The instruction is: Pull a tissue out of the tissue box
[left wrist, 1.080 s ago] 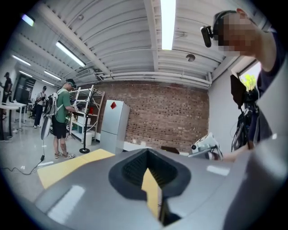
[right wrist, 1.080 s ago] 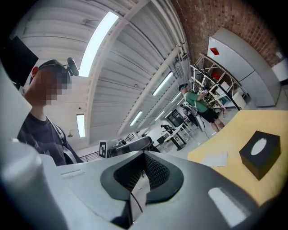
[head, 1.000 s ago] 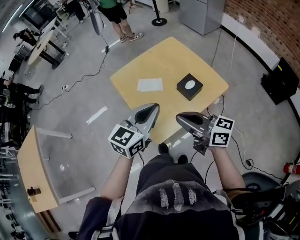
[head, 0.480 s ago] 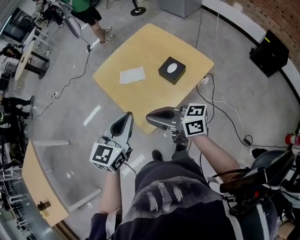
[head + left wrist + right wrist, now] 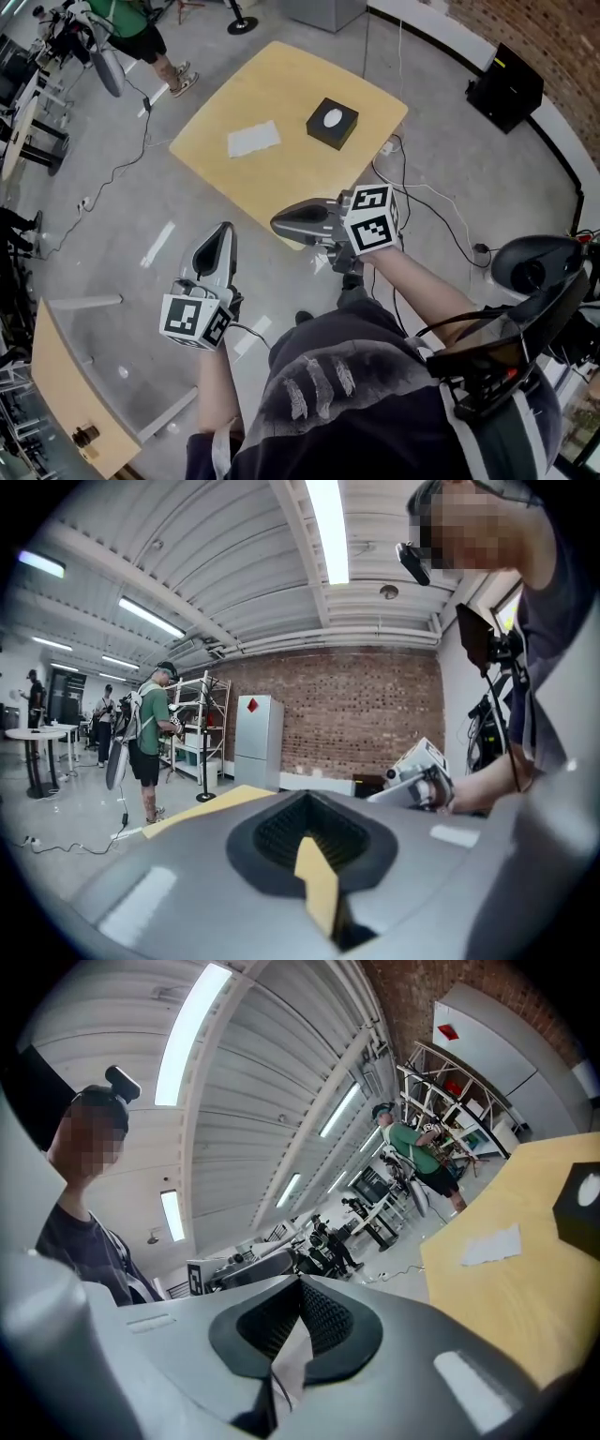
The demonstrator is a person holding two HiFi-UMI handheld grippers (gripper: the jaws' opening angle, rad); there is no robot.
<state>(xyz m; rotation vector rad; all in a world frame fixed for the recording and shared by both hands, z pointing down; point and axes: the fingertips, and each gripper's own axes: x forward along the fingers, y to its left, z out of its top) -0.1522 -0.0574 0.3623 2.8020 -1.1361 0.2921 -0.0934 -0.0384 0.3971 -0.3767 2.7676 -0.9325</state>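
Note:
The black tissue box (image 5: 332, 123) with a white tissue in its oval slot stands on the yellow table (image 5: 281, 84); it also shows at the far right (image 5: 579, 1206) in the right gripper view. A loose white tissue sheet (image 5: 253, 139) lies flat to its left. My left gripper (image 5: 223, 231) is shut and empty over the floor, well short of the table. My right gripper (image 5: 276, 222) hovers by the table's near corner, shut with nothing in it. Both are far from the box. In each gripper view the jaws meet: the left gripper (image 5: 306, 799) and the right gripper (image 5: 300, 1285).
Cables (image 5: 427, 197) trail over the concrete floor right of the table. A black case (image 5: 506, 84) sits by the brick wall. A person in a green shirt (image 5: 127, 23) stands at the far left. A second wooden table (image 5: 66, 375) is at lower left, a black stool (image 5: 530, 267) at right.
Both shut grippers have drawn back from the table's near edge, and the left one is now over bare floor. The table and box lie farther up the head view.

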